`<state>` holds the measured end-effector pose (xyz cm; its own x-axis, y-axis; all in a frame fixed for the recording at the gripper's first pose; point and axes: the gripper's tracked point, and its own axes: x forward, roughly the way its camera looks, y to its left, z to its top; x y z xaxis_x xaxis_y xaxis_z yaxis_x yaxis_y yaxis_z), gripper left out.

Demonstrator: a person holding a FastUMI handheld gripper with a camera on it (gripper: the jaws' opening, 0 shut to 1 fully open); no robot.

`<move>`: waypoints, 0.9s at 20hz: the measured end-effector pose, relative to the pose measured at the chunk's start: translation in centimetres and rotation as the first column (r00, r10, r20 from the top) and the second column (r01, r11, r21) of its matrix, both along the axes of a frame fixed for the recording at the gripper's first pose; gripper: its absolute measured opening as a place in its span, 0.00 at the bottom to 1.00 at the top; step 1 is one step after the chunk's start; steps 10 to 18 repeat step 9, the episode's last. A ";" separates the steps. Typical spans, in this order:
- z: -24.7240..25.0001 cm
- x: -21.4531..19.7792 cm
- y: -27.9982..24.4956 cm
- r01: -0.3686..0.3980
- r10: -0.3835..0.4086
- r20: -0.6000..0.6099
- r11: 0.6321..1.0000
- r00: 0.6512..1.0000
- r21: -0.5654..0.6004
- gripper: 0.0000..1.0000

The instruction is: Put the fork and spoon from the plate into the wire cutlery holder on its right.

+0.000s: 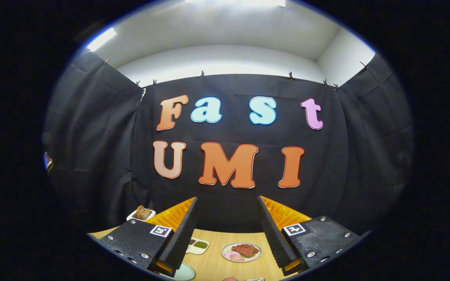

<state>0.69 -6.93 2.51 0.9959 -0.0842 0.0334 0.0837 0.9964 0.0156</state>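
My gripper (227,198) is open, held high above a wooden table (213,265), with nothing between its fingers. Its fingers (180,234) point level at the booth's black wall. The rim of a pale green plate (184,272) shows low beside the left finger; I cannot tell what lies on it. A small bit of shiny metal (254,279) shows low between the fingers, too little of it to tell what it is.
Between the fingers, on the table, sits a plate of meat slices (241,251). A small white two-part dish with dark and green fillings (197,246) lies to its left. A white tray with bread (143,213) stands beyond the left finger near the wall.
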 end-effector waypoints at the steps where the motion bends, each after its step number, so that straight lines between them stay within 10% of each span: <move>1: 0.0 0.1 0.2 -0.001 0.001 0.003 1.000 1.000 0.004 0.88; 18: -0.1 -0.4 2.5 0.011 -0.011 0.009 1.000 1.000 -0.006 0.88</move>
